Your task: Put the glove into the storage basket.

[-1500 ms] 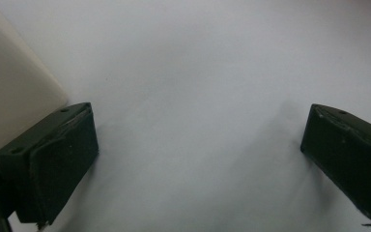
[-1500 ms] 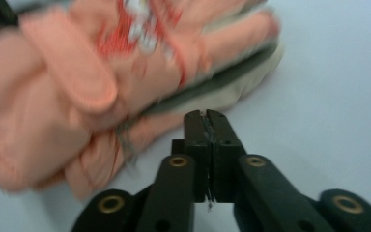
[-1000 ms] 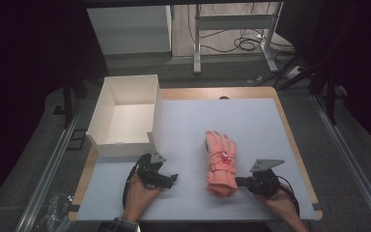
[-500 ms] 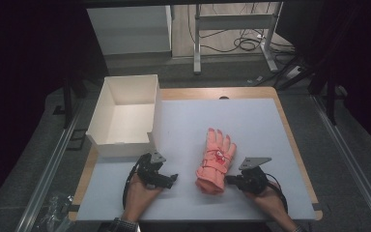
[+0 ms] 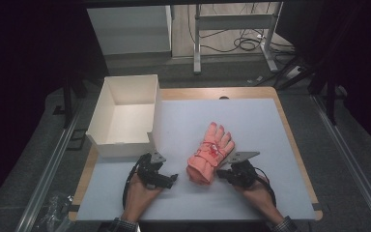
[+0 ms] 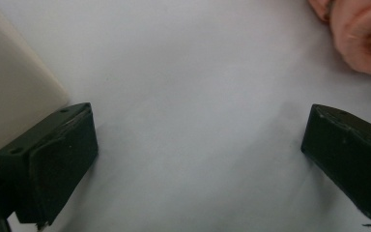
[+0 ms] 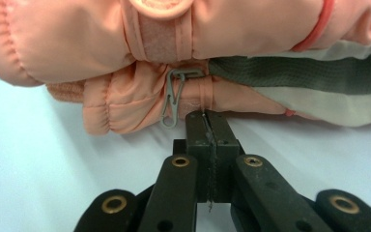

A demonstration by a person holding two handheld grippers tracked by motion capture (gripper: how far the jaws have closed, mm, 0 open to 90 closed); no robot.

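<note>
Pink padded glove (image 5: 210, 152), now skewed on the white bench (image 5: 251, 125) nearer the box (image 5: 125, 113), has been nudged by the pressed-together right claw (image 7: 207, 118); left claw (image 5: 170, 179) waits spread.

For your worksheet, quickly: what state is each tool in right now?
Left tool: open, holding nothing.
Right tool: closed, empty, tips against the pink glove.

Dark room, grey floor (image 5: 319, 92), cables (image 5: 244, 43) beyond the table (image 5: 270, 121).
</note>
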